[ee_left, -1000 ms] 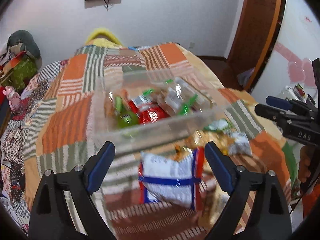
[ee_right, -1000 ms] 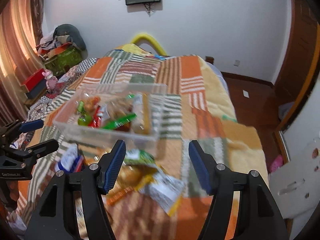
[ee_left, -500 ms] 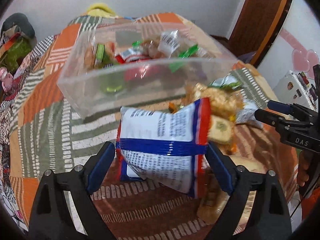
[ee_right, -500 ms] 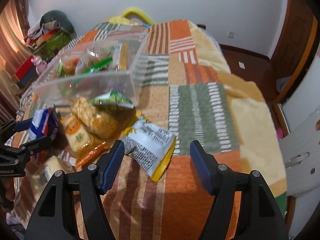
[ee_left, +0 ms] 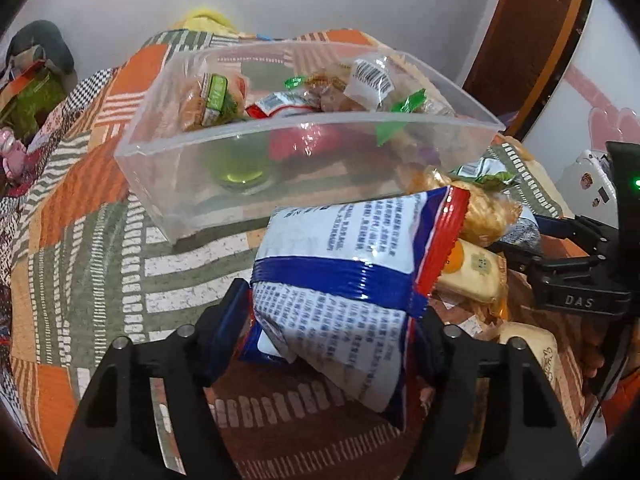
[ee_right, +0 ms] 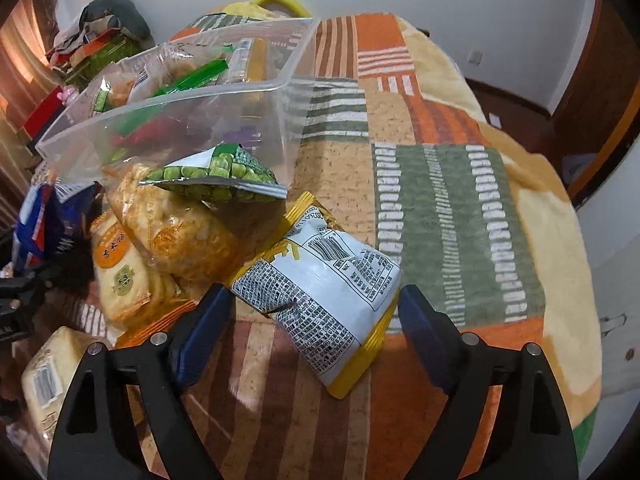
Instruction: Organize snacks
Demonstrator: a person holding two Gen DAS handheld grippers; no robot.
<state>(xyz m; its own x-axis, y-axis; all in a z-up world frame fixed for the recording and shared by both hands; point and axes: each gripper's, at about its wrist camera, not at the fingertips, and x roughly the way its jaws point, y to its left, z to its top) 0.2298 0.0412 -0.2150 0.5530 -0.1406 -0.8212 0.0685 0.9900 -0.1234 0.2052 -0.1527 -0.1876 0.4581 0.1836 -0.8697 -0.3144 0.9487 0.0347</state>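
The blue pack (ee_left: pixel 352 280), white with a blue band and red edge, sits between the fingers of the left claw (ee_left: pixel 332 320); its lower half fills the gap, both pads touch its sides, and the jaws are closing on it. It leans up and away from the claw, its top edge near the front wall of the clear bin (ee_left: pixel 248 168), which stands just beyond on the quilt (ee_left: pixel 100 248) and already holds several snacks. To the pack's right lies a loose heap: a golden cracker bag (ee_left: pixel 480 216) and a pale biscuit pack (ee_left: pixel 476 276), with the other claw's black body beyond them. In the right wrist view, the yellow pack (ee_right: pixel 332 292), white-faced with black print and a barcode, lies flat on the quilt (ee_right: pixel 440 200) between the fingers of the right claw (ee_right: pixel 312 332). The jaws are opening and stand apart; the right pad sits just beside the pack's edge and the left pad just beside its other corner, neither plainly pressing. Beyond it a green pea pack (ee_right: pixel 216 178) rests against the bin (ee_right: pixel 168 120) wall atop the cracker bag (ee_right: pixel 176 232), and the biscuit pack (ee_right: pixel 120 272) lies left of that. The blue pack (ee_right: pixel 44 216) shows at the far left edge.
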